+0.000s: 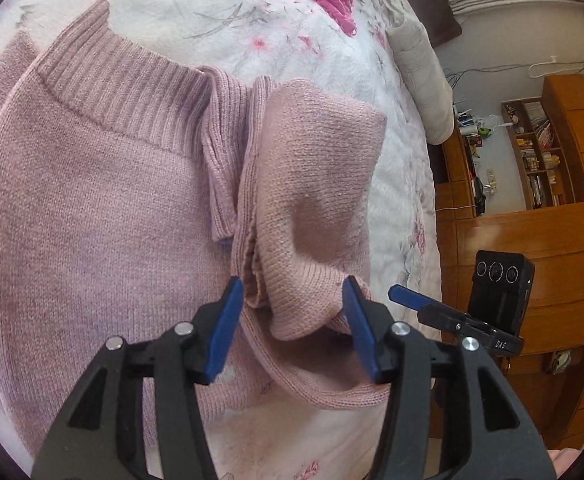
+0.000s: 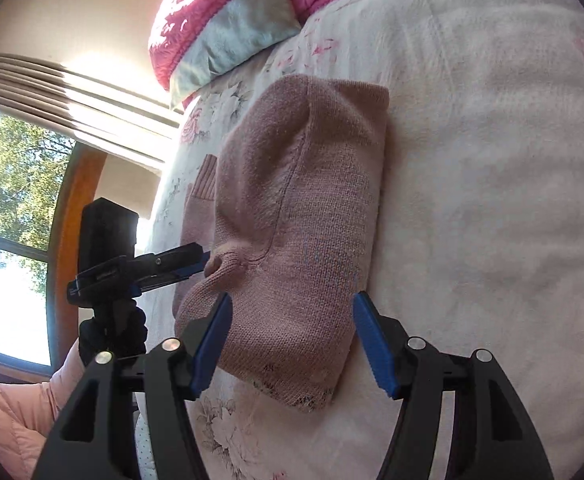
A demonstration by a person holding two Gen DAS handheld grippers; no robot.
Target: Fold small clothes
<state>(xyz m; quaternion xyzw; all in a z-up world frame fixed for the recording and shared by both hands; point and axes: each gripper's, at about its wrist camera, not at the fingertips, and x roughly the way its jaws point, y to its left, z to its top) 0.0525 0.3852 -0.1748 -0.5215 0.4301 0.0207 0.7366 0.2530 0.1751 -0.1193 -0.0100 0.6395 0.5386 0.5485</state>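
Sweater (image 1: pixel 92 200), pink knit, lies spread on the flowered bedspread (image 1: pixel 284 36), its one side already turned in over the body, so the fold looks midway, at the sleeve-and-side stage. The left gripper (image 1: pixel 292 328) stands with jaws apart around a raised bunch of knit at the folded edge, gripping nothing firmly that I can see; the right gripper (image 2: pixel 292 344) is likewise spread wide over the folded part. Next, I judge, both must close on the edge and carry it across evenly.
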